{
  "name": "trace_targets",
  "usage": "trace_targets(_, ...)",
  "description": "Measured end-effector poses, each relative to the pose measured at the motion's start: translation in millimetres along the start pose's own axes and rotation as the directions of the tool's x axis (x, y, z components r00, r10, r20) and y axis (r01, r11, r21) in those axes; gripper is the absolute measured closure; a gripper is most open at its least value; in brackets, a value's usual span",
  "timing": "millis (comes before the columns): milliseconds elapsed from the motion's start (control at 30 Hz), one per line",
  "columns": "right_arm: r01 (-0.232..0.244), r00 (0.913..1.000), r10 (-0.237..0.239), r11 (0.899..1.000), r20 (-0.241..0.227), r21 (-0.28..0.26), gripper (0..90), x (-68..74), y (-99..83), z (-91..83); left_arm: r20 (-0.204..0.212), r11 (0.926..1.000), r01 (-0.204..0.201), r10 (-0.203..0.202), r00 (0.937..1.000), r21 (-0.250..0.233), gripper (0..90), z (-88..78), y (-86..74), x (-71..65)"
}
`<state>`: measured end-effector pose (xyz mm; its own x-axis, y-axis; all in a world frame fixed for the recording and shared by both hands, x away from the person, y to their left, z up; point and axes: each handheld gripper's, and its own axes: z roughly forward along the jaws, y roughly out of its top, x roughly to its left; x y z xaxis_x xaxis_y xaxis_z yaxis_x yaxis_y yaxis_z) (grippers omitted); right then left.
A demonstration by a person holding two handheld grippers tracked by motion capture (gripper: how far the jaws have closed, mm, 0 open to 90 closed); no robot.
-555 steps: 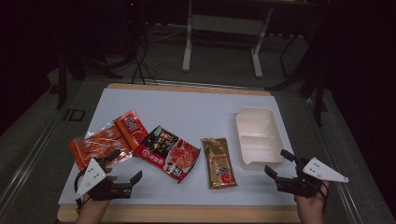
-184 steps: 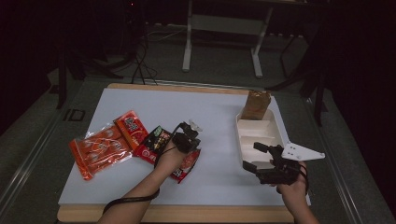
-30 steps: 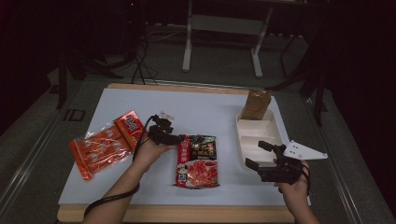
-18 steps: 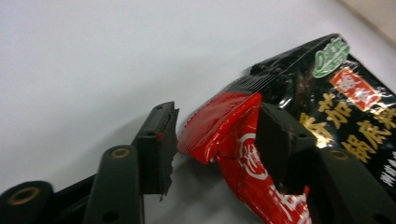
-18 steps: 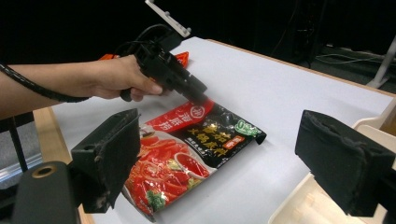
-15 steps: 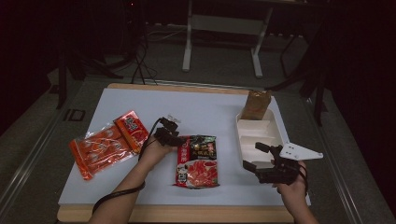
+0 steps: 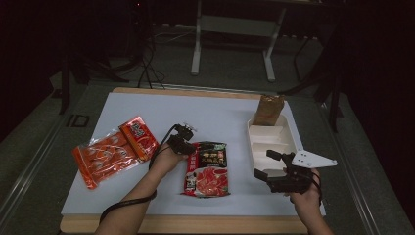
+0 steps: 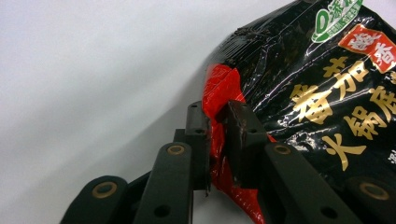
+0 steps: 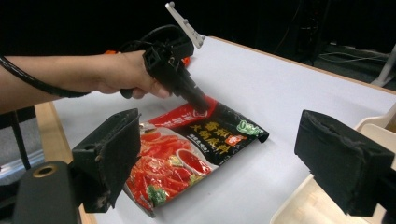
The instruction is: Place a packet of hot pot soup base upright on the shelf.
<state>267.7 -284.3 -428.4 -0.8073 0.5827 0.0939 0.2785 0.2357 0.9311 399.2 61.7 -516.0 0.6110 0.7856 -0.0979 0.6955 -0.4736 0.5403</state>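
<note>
A black-and-red hotpot base packet (image 7: 208, 169) lies flat in the middle of the white table. My left gripper (image 7: 188, 145) is at the packet's far left corner. In the left gripper view it (image 8: 217, 114) is shut on the red edge of the packet (image 8: 303, 93). The right gripper view shows the same gripper (image 9: 200, 103) touching the packet (image 9: 187, 158) at its top edge. Off to the right, beside the white tray, my right gripper (image 7: 269, 166) is open with nothing between its fingers (image 9: 109, 158).
A white compartment tray (image 7: 259, 147) sits at the right, with a brown packet (image 7: 268, 110) upright at its far end. Two orange-red snack packets (image 7: 105, 156) (image 7: 139, 137) lie at the left. The tray's rim (image 9: 299, 205) is close under the right gripper.
The left gripper has crept right to the packet's corner over the last second. The brown packet went into the tray and the hotpot packet to the middle earlier. The right gripper barely moved.
</note>
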Motion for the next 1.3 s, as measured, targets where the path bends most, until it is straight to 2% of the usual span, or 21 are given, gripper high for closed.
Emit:
trace_targets(67,0.004,1.0000,-0.004,1.000,0.001,-0.003,14.3,0.3,-0.1,0.1,-0.005,0.9999,-0.003,0.003,1.0000,-0.011,82.7,-0.6,-0.7,-0.9)
trace_targets(100,0.013,0.9999,-0.013,1.000,0.000,-0.009,14.6,0.4,-0.2,0.1,-0.029,0.9996,-0.018,0.018,0.9994,-0.020,82.7,-1.6,-1.2,-4.1)
trace_targets(200,0.024,0.9997,-0.024,1.000,0.010,-0.019,14.6,0.8,1.6,-1.3,-0.044,0.9985,-0.036,0.034,0.9984,-0.042,85.0,-5.1,-1.4,-7.9)
trace_targets(333,0.057,0.9959,-0.055,0.998,0.072,-0.027,14.0,1.5,4.1,-4.0,-0.031,0.9962,-0.056,0.054,0.9980,-0.066,86.6,-15.5,-0.5,-8.8)
trace_targets(433,0.057,0.9944,-0.054,0.998,0.091,-0.033,14.2,1.1,5.3,-5.8,-0.022,0.9927,-0.060,0.058,0.9981,-0.105,87.3,-27.5,-1.0,-10.9)
trace_targets(533,0.015,0.9968,-0.012,0.999,0.079,-0.043,14.0,-0.5,6.1,-7.4,-0.016,0.9874,-0.066,0.064,0.9978,-0.144,87.7,-40.3,-2.3,-14.3)
trace_targets(600,-0.010,0.9977,0.012,1.000,0.067,-0.025,12.9,-1.6,6.5,-6.8,-0.015,0.9810,-0.085,0.083,0.9964,-0.175,87.9,-48.5,-3.6,-17.5)
trace_targets(700,-0.011,0.9976,0.013,1.000,0.068,-0.022,11.9,-0.9,6.3,-5.8,-0.014,0.9792,-0.080,0.078,0.9968,-0.187,88.1,-52.3,-4.2,-19.2)
trace_targets(733,-0.010,0.9989,0.011,1.000,0.046,-0.023,10.9,0.5,6.7,-4.6,-0.009,0.9646,-0.101,0.102,0.9947,-0.244,88.1,-63.7,-6.0,-25.7)
trace_targets(767,-0.003,0.9986,0.004,1.000,0.052,-0.023,10.9,1.6,7.3,-3.9,-0.008,0.9562,-0.117,0.119,0.9929,-0.268,88.2,-66.6,-6.6,-28.2)
trace_targets(867,0.006,0.9995,-0.005,1.000,0.031,-0.027,10.9,4.4,9.1,-3.2,0.008,0.9437,-0.130,0.139,0.9903,-0.304,88.2,-74.4,-7.5,-31.9)
trace_targets(900,0.002,0.9999,-0.002,1.000,0.014,-0.023,10.9,5.0,9.8,-2.9,0.013,0.9420,-0.127,0.137,0.9904,-0.311,88.3,-76.4,-7.8,-33.0)
trace_targets(1000,-0.002,0.9997,0.002,1.000,0.025,-0.010,14.4,7.2,10.9,-2.6,0.032,0.9310,-0.124,0.144,0.9891,-0.343,88.4,-83.6,-8.9,-37.3)
trace_targets(1033,-0.003,0.9994,0.004,1.000,0.035,-0.012,16.0,7.3,11.0,-3.1,0.042,0.9253,-0.123,0.148,0.9881,-0.359,88.4,-86.8,-9.4,-39.2)
trace_targets(1133,0.010,0.9980,-0.010,1.000,0.062,-0.010,22.7,8.0,12.4,-5.1,0.049,0.9076,-0.136,0.169,0.9844,-0.397,88.3,-96.0,-9.7,-49.0)
trace_targets(1200,0.008,0.9985,-0.007,1.000,0.054,-0.016,25.6,8.4,13.8,-6.4,0.051,0.8958,-0.147,0.185,0.9814,-0.419,88.4,-102.3,-9.8,-56.2)
trace_targets(1233,0.012,0.9983,-0.011,1.000,0.057,-0.017,28.9,9.3,14.4,-6.6,0.054,0.8873,-0.148,0.190,0.9804,-0.437,88.3,-105.1,-10.2,-59.8)
trace_targets(1267,0.005,0.9990,-0.005,1.000,0.045,-0.015,40.2,10.1,14.7,-7.3,0.052,0.8828,-0.156,0.199,0.9787,-0.443,88.4,-108.4,-10.4,-63.3)
trace_targets(1300,0.007,0.9996,-0.007,1.000,0.029,-0.016,44.1,10.7,14.9,-7.7,0.053,0.8728,-0.167,0.215,0.9752,-0.459,88.4,-111.6,-11.1,-67.0)
